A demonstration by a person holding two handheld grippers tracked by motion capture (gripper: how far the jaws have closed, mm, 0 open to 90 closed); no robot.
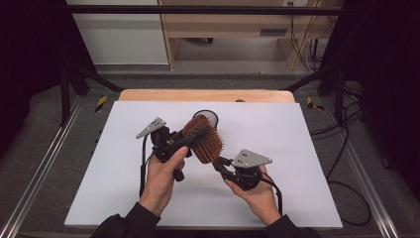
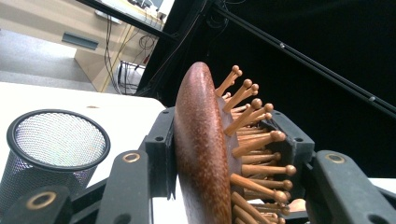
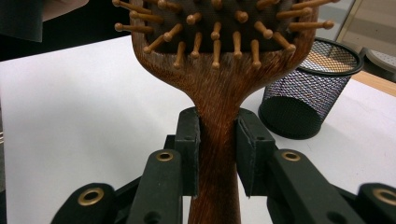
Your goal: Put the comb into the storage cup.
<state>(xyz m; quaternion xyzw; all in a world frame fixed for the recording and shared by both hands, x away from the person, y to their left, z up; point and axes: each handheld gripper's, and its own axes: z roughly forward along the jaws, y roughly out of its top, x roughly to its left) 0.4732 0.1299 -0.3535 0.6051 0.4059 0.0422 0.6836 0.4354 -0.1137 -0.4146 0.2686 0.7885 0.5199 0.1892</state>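
Brush [image 1: 203,139] held in the air by both grippers, above the white table [image 1: 297,148].
High view: left gripper [image 1: 190,139] clamps across the brush head, right gripper [image 1: 221,165] holds its handle; a mesh cup [image 1: 207,116] stands on the table just behind. Left gripper view: jaws closed on the head, one pad against its smooth back, the other against the wooden pins [image 2: 254,140]; the cup [image 2: 51,149] sits to the left. Right gripper view: jaws closed tight on the handle [image 3: 217,140] just under the head, with the cup [image 3: 308,88] beyond on the right.

The hairbrush [image 3: 219,60] head runs past the right gripper view's top edge.
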